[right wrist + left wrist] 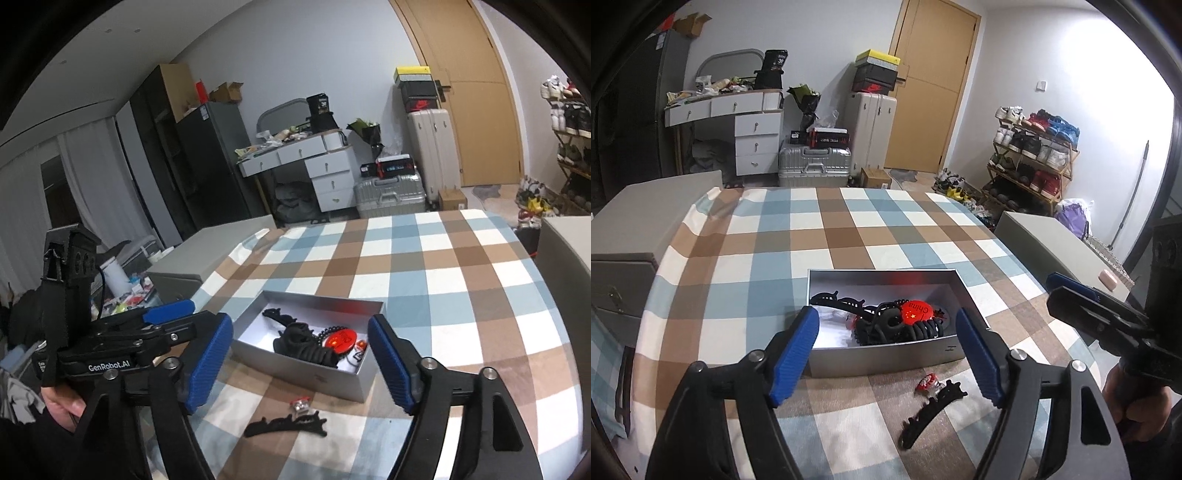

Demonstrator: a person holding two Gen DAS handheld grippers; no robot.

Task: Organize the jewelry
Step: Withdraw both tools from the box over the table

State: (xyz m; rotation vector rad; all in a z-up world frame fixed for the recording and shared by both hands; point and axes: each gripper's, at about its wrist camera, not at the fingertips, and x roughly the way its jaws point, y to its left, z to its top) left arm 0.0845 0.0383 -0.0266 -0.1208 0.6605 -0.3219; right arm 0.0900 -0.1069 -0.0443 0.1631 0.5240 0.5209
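Observation:
A silver open box sits on the checked tablecloth. It holds black hair claws, a long black clip and a round red badge marked "China". In front of it on the cloth lie a black toothed hair clip and a small red-and-white trinket. My left gripper hangs open above the box's near edge with nothing between its blue pads. My right gripper is open too, and nothing is between its fingers. In its view the box, clip and trinket lie just below it.
Each gripper shows in the other's view: the right one at the table's right, the left one at the left, both held by hands. Grey cabinets flank the table; a pink object lies on the right one.

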